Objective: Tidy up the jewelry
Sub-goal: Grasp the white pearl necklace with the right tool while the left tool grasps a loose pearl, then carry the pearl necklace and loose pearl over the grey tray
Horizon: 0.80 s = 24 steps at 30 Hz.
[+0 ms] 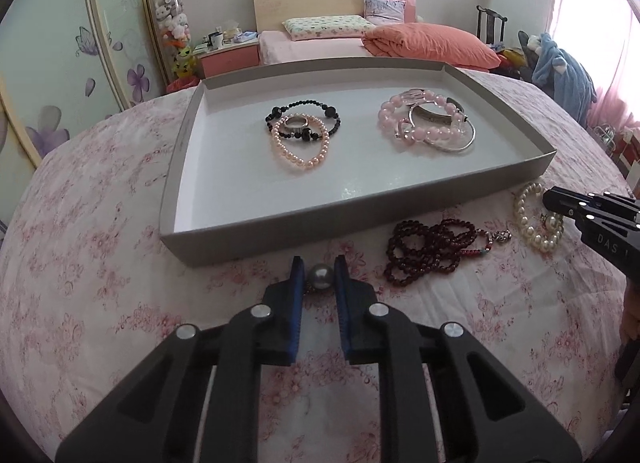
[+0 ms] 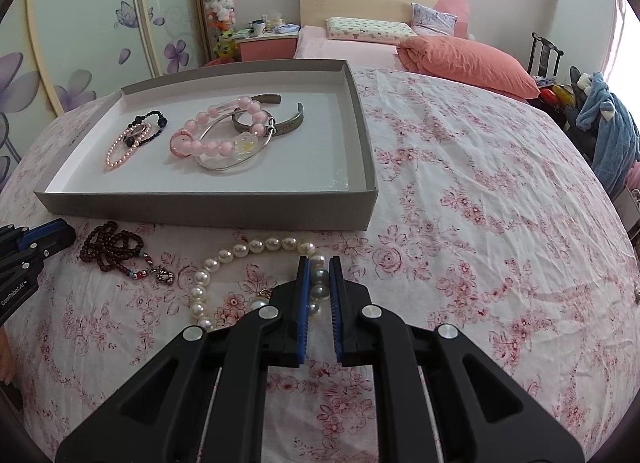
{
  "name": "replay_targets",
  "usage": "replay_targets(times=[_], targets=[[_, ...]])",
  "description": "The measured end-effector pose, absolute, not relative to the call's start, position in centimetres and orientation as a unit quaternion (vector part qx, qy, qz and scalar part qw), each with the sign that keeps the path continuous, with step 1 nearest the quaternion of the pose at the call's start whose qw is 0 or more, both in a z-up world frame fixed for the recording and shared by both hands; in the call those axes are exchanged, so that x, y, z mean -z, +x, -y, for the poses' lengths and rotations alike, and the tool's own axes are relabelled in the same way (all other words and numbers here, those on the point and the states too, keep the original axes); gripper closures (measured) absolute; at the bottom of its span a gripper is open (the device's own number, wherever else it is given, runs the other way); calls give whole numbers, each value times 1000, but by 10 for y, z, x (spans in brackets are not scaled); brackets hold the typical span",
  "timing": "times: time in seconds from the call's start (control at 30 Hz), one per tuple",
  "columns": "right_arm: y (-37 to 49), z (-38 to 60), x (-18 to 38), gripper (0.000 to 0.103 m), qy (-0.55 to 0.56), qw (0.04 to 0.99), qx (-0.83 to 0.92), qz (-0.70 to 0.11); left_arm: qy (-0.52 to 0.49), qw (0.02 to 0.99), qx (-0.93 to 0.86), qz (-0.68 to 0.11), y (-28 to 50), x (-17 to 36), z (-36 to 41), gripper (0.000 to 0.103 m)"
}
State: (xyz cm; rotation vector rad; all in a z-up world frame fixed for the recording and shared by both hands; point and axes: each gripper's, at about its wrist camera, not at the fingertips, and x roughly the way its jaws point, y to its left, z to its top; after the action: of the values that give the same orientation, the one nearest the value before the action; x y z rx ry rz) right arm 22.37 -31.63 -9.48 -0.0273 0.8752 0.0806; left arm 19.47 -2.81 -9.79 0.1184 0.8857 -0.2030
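The left tongs (image 1: 318, 277) pinch a single grey pearl bead (image 1: 322, 275) just before the tray's (image 1: 360, 219) near wall. The right tongs (image 2: 319, 283) pinch the white pearl bracelet (image 2: 224, 263), which lies on the floral bedspread (image 2: 480, 223) beside the dark red bead string (image 2: 114, 249). The other bracelets lie inside the tray.

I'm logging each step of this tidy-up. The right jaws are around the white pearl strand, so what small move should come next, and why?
Probably lift the white pearl strand toward the grey tray. The right gripper has its jaws closed on the beads, the rest of the strand lies on the floral cloth, and other bracelets are already in the tray.
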Motion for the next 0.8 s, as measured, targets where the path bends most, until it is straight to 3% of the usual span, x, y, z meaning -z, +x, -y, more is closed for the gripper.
replay_targets(times=[0.8], targets=[[223,321,94,93,13,904,-65,-421,51,896,104,-429,195,97,28,87]])
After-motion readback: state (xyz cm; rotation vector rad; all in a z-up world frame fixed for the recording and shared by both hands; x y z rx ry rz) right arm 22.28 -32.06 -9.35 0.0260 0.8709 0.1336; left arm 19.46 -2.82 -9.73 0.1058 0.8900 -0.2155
